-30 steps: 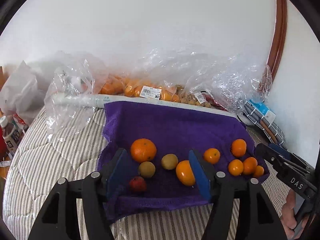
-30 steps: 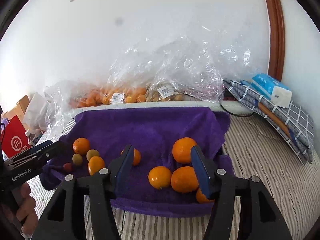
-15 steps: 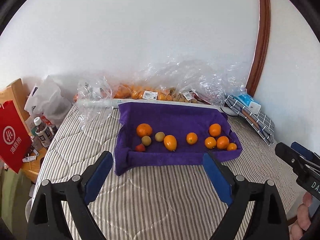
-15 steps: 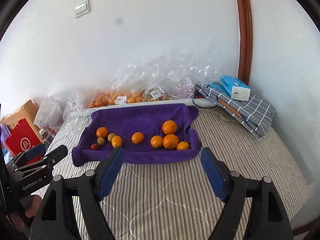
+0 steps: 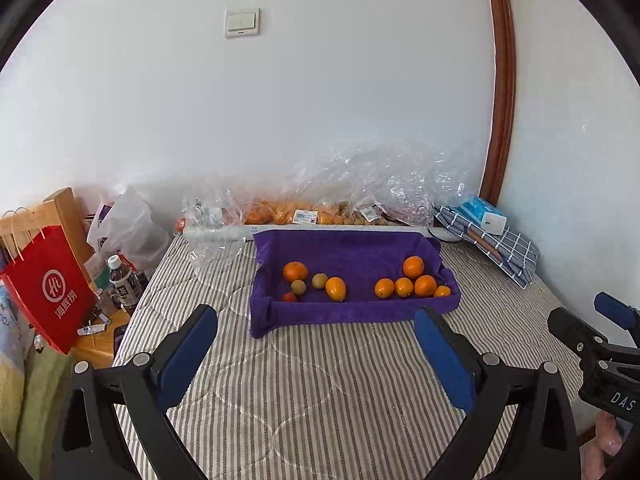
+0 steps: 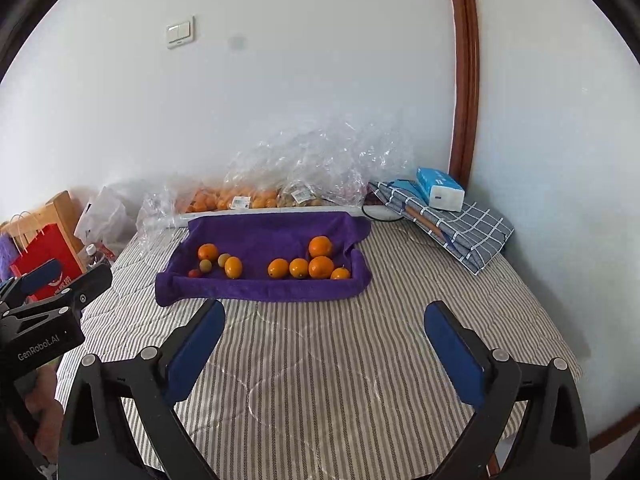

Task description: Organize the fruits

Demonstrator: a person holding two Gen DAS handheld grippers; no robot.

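Both grippers have pulled well back from the purple towel-lined tray (image 5: 352, 314): the left gripper (image 5: 316, 354) and right gripper (image 6: 324, 346) hang wide open and empty. The oranges (image 5: 404, 286) lie sorted right, the small mixed fruits (image 5: 306, 284) left, so sorting looks finished.

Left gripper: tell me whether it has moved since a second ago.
Yes. The left gripper pulled back from the purple towel tray, which now lies ahead of its open fingers.

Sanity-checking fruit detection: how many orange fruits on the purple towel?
7. Left group: one at the back, one at the front. Right group: one at the back, four in a front row. Folds of the purple towel may hide more.
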